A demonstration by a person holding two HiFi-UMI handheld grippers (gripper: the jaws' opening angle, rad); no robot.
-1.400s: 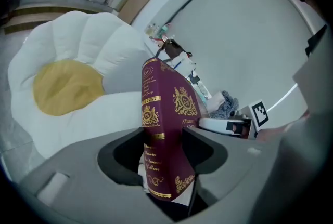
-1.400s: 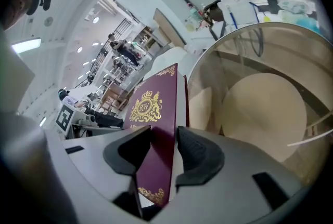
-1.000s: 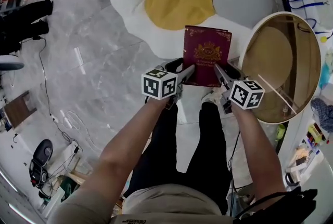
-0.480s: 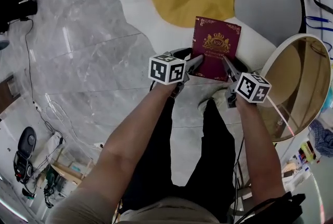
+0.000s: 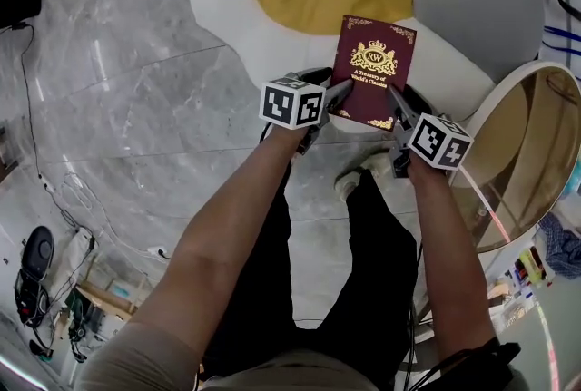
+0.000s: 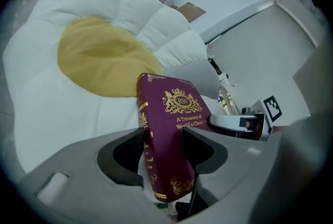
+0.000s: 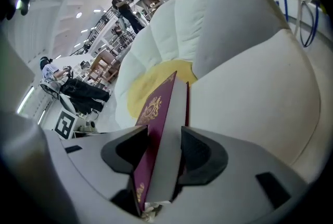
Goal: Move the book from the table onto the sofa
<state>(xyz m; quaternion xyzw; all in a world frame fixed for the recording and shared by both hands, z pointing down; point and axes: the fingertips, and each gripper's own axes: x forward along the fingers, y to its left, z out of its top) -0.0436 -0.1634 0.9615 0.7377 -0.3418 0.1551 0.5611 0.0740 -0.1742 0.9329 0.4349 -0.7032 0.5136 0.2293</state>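
Observation:
A maroon hardback book [image 5: 372,72] with a gold crest hangs tilted over the front white petal of the flower-shaped sofa [image 5: 218,8], just below its yellow centre. My left gripper [image 5: 340,101] is shut on the book's left lower corner, its pads pressing the spine side [image 6: 171,129]. My right gripper [image 5: 397,105] holds the right lower corner. Its jaws have just been opening, and the book [image 7: 158,129] stands between them with both pads still against its covers. Whether the book touches the cushion [image 6: 52,98] is hidden.
A round wooden table [image 5: 536,153] with a white rim stands close on the right. A grey petal [image 5: 472,17] lies behind the book. Marble floor [image 5: 118,108] spreads left, with cables [image 5: 73,190] on it. The person's shoes [image 5: 363,179] are right below the grippers.
Both grippers have come down with the book toward the sofa. The sofa now fills more of the view and the book sits closer to its yellow centre.

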